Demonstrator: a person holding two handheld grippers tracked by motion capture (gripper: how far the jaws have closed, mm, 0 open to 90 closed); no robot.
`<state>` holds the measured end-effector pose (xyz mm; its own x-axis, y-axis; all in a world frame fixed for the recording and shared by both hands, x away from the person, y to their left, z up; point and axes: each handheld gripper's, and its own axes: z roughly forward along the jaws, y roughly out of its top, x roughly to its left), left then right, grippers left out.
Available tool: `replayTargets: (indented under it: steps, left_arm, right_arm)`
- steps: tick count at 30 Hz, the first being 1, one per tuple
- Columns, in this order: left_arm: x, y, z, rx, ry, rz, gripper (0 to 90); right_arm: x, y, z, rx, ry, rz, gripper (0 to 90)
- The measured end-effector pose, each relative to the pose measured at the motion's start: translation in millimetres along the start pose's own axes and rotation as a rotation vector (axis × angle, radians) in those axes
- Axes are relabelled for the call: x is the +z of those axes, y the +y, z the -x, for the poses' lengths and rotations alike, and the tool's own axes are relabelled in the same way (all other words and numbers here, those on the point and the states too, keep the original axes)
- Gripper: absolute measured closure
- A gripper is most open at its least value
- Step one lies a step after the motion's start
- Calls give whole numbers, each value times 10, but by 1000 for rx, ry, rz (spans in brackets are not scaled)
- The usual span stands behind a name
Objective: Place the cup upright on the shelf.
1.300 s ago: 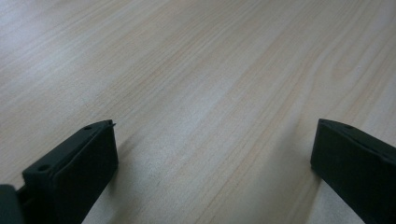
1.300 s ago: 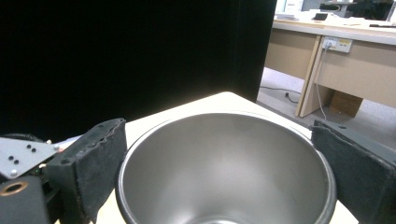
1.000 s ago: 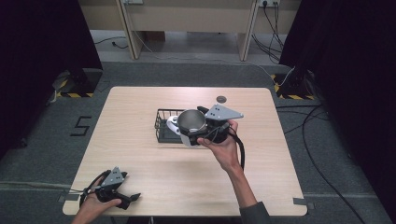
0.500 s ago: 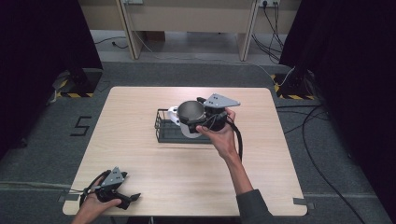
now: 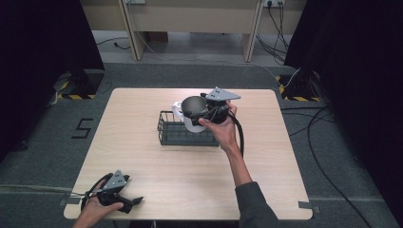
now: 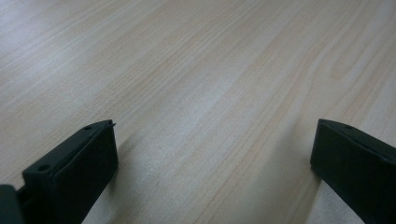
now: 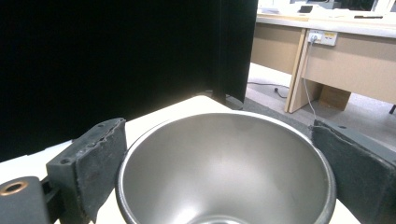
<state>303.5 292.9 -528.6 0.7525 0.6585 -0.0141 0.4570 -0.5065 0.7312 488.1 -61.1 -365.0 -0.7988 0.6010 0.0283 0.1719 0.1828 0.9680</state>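
Currently the right gripper is lifted over the desk, jaws clamped on opposite sides of a metal cup w/ a dark rim and white outside. In the right gripper view the cup's steel inside sits betw both jaws, mouth tilted toward the cam. Cup hangs above the back right part of a black wire basket, which sits mid-desk; can't tell if cup touches the basket. White handle sticks out on the cup's left side in the high view. Left gripper rests at the desk's near left corner, held by the left hand, jaws wide apart w/ bare wood betw them.
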Motion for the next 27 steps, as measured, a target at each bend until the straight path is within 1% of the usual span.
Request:
replayTargets:
  steps: [3, 8, 12, 15, 22, 27]
  left_arm:
    - [0, 0, 1, 0, 0, 0, 1]
    - [0, 0, 0, 1, -3, 1, 1]
    - [0, 0, 0, 1, -3, 0, 1]
    - [0, 0, 0, 1, -3, 0, 1]
    - [0, 0, 1, 1, -3, 0, 0]
    - [0, 0, 2, 0, -3, 0, 0]
  right_arm:
    - [42, -11, 54, -5, -4, -7, 62]
    - [115, -49, 120, 7, -8, -6, 62]
    - [165, -97, 159, 9, -14, -18, 62]
    - [186, -117, 182, 12, -21, -19, 62]
    - [244, -169, 221, 7, -34, -43, 62]
    - [279, -210, 238, 14, -30, -50, 61]
